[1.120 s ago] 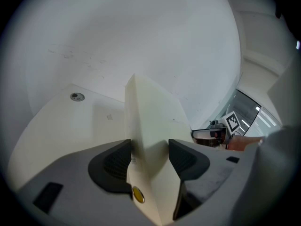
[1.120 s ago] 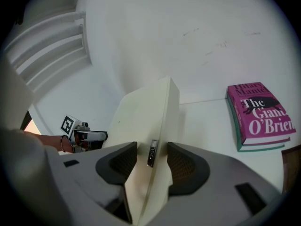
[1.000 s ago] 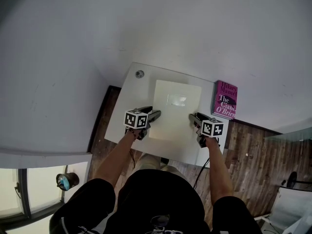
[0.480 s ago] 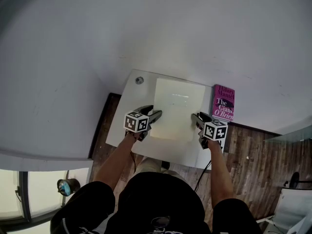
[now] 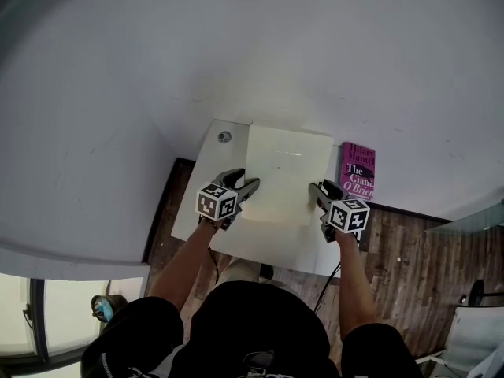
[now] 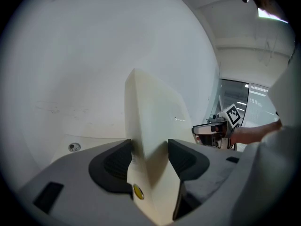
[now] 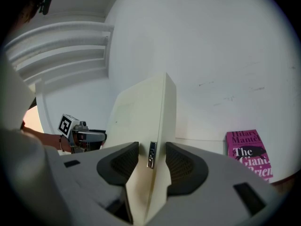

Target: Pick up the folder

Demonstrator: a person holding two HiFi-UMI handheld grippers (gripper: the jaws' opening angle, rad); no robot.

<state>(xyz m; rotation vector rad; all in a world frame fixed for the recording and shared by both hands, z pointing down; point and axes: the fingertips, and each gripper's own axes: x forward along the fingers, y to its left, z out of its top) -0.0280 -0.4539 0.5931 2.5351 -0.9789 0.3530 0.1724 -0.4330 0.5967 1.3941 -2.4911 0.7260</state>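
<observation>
The cream folder hangs level above the white table, carried by its two side edges. My left gripper is shut on the folder's left edge; in the left gripper view the folder stands edge-on between the pads of that gripper. My right gripper is shut on the right edge. Its jaws have just been closing, with the folder and its small metal clasp between them in the right gripper view. Each gripper view shows the other gripper across the folder.
A pink book lies at the table's right end, also visible as the pink book in the right gripper view. A round grommet sits in the table's far left corner. A white wall runs close behind the table; wooden floor lies below.
Both grippers have risen with the folder between them. The folder has come up off the table and now looks larger and closer to the head camera.
</observation>
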